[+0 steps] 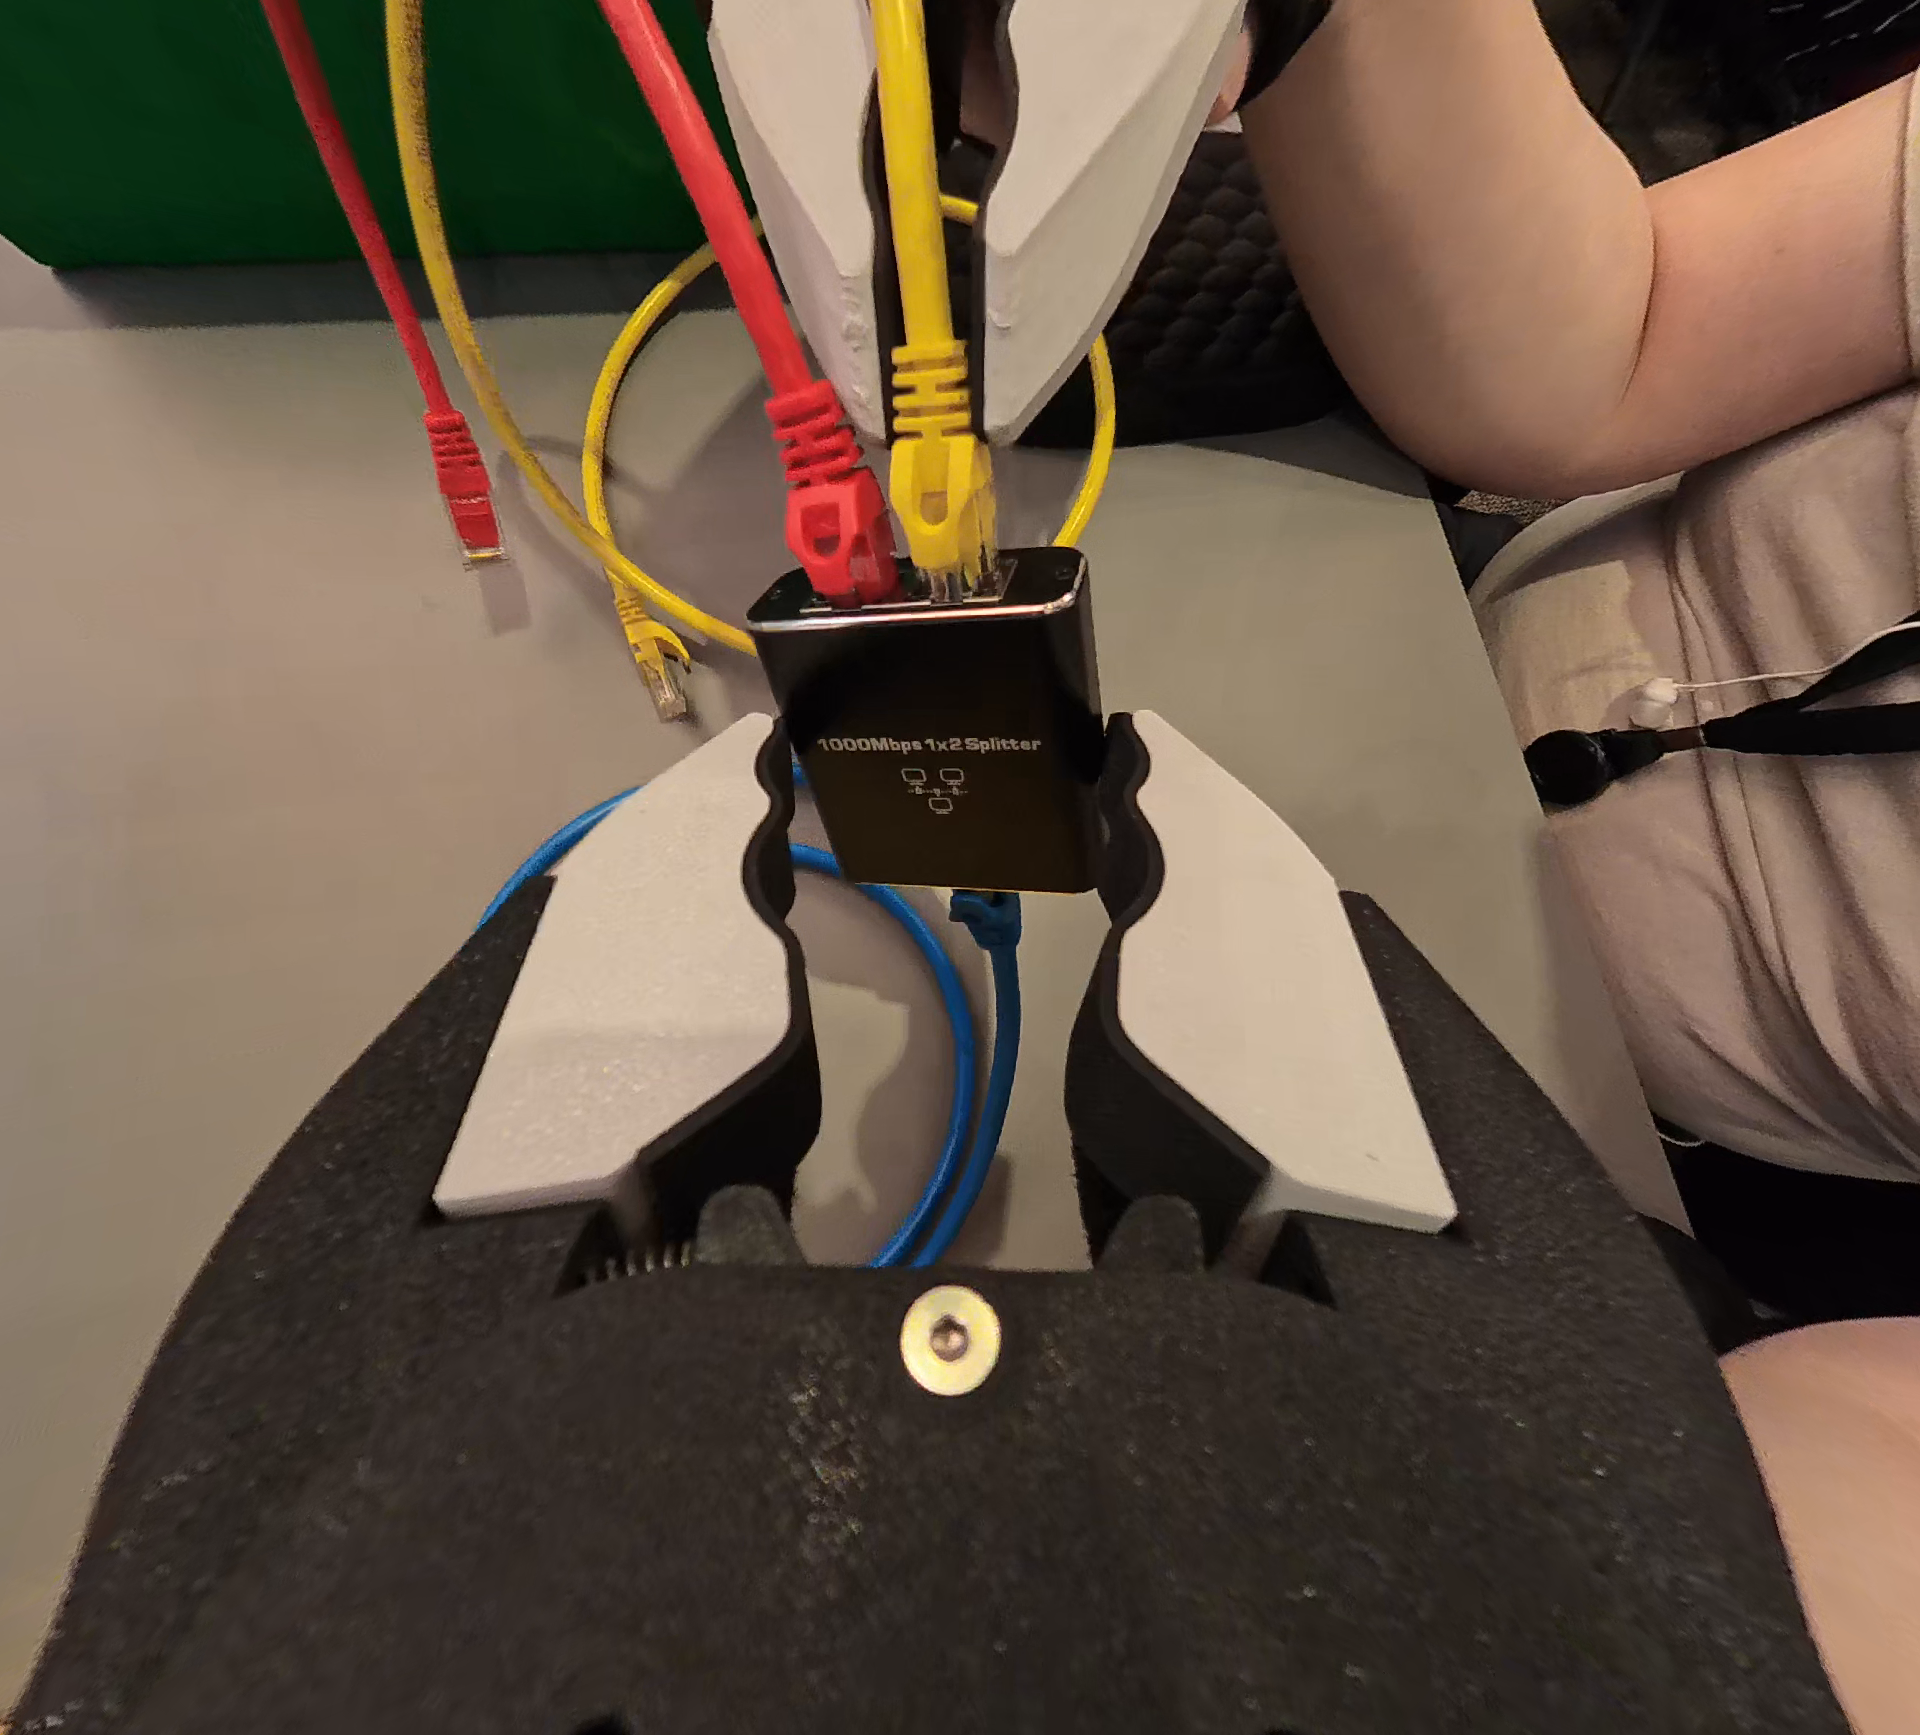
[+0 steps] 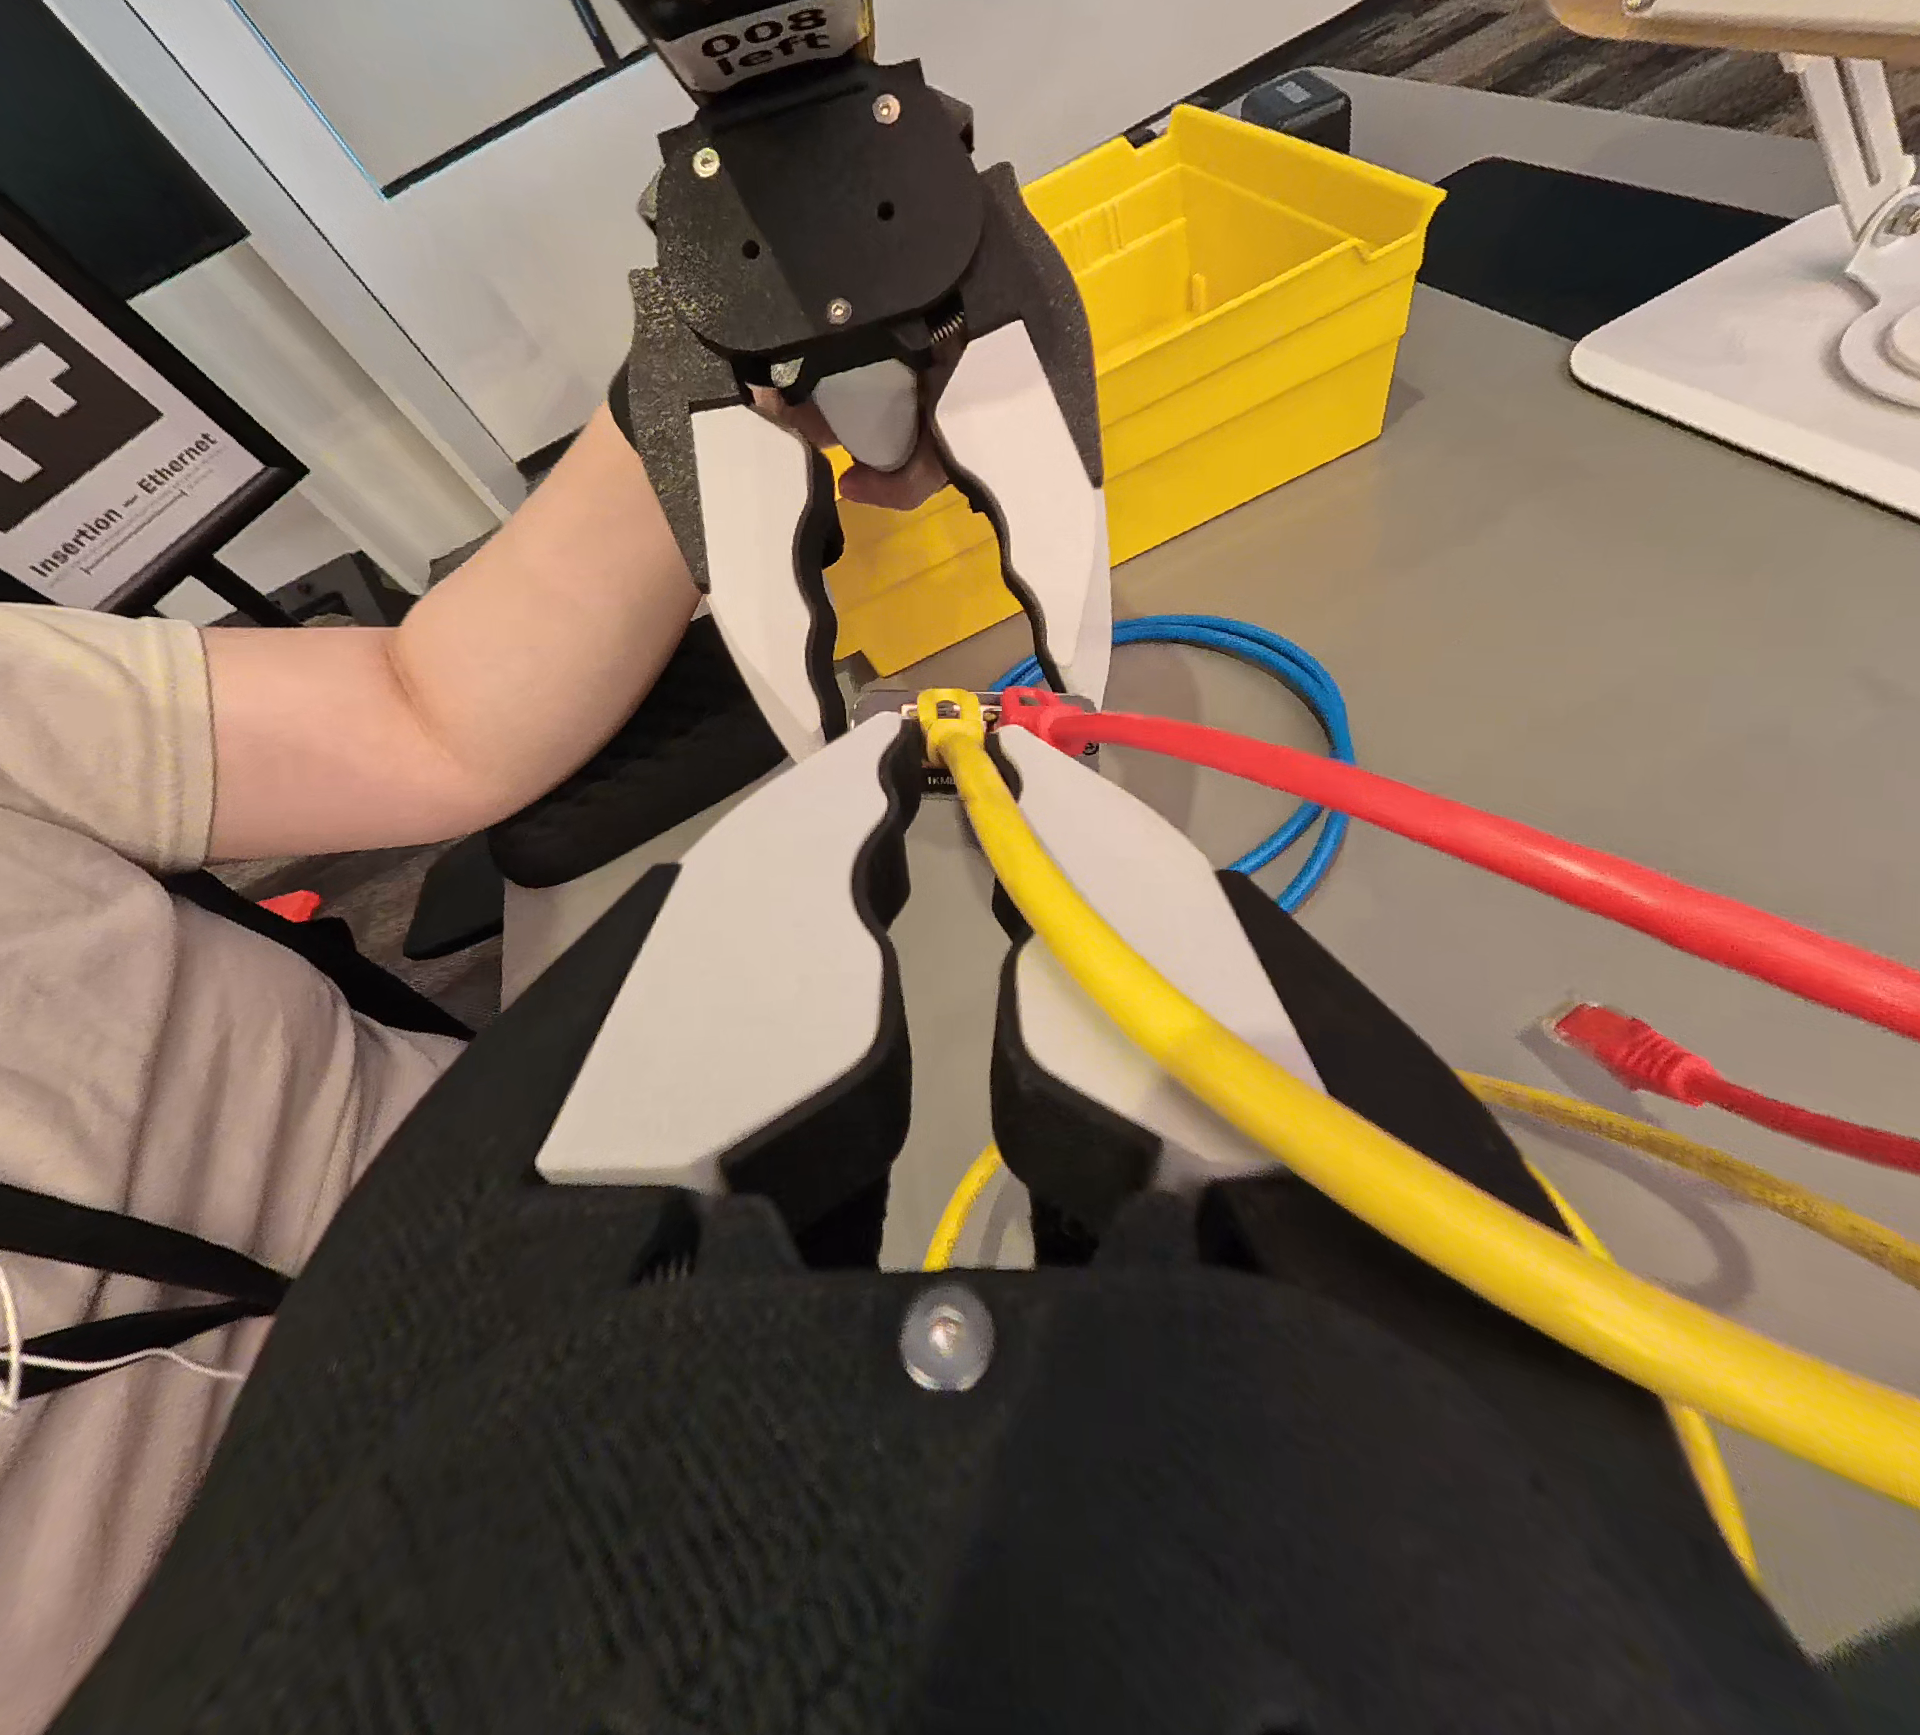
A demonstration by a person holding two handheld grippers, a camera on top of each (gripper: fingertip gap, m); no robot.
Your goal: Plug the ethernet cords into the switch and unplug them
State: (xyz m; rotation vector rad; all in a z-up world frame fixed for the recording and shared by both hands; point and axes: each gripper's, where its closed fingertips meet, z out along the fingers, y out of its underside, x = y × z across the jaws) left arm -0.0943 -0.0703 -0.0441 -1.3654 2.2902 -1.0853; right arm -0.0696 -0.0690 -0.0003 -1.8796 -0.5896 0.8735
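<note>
My left gripper (image 1: 945,750) is shut on the black switch box (image 1: 935,698), a pad pressed on each side, holding it just above the grey table (image 1: 260,750). A red plug (image 1: 831,522) sits in the left port on its far end. A yellow plug (image 1: 940,490) sits at the neighbouring port. A blue cord (image 1: 982,922) leaves the near end. My right gripper (image 2: 951,750) comes from the far side and is shut on the yellow cord (image 2: 997,812) just behind its plug; it also shows in the left wrist view (image 1: 933,418). The left gripper (image 2: 945,714) shows there too.
A loose red plug (image 1: 462,480) and a loose yellow plug (image 1: 655,657) lie on the table to the left. A green bin (image 1: 208,75) stands behind them. A yellow bin (image 2: 1247,335) and a white stand (image 2: 1766,335) are on the other side. A person's arm (image 1: 1507,231) is at the right. One gripper's finger ends stand about 5 centimetres off the other's.
</note>
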